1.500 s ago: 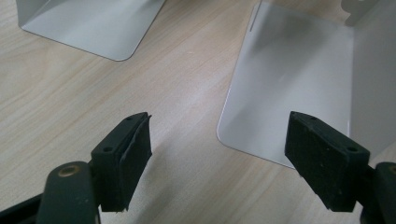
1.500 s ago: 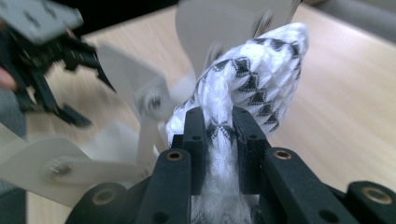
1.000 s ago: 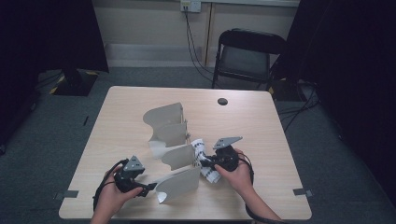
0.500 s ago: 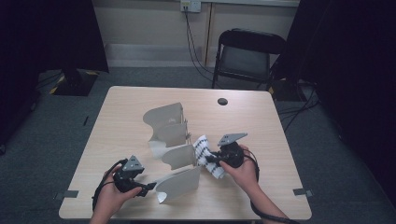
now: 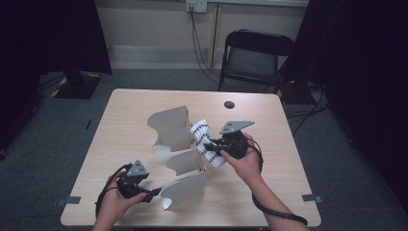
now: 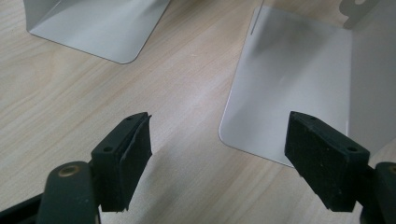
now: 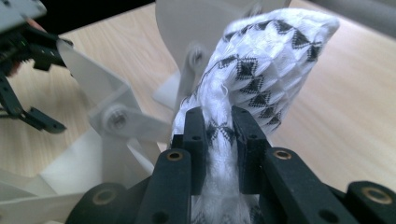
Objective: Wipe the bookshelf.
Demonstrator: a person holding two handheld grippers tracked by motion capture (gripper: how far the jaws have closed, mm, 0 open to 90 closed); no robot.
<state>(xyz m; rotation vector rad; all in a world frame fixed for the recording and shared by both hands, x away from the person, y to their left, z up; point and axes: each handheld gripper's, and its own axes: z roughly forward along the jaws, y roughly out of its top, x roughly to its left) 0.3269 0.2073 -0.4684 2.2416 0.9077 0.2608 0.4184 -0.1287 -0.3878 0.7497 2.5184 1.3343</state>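
Observation:
A white cloth with a black pattern [image 5: 204, 138] hangs above the wooden table [image 5: 288, 144], and my right gripper [image 5: 208, 146] is shut on it beside a rack of pale grey curved plates [image 5: 169, 126]. In the right gripper view the jaws pinch the bunched cloth [image 7: 266, 60] at my right gripper [image 7: 219, 122], with the plates [image 7: 112, 119] just left of it. My left gripper [image 5: 153, 193] rests low at the near left, open, next to the nearest plate [image 5: 186, 189]. In the left gripper view my left gripper [image 6: 224, 140] straddles the corner of that plate [image 6: 299, 79], touching nothing.
A small dark round disc [image 5: 229, 104] lies near the table's far edge. A black folding chair [image 5: 255, 53] stands behind the table, with cables running down the wall. The right half of the tabletop is bare wood.
My right gripper has lifted the cloth off the table and carried it up along the rack. The left gripper has stayed put.

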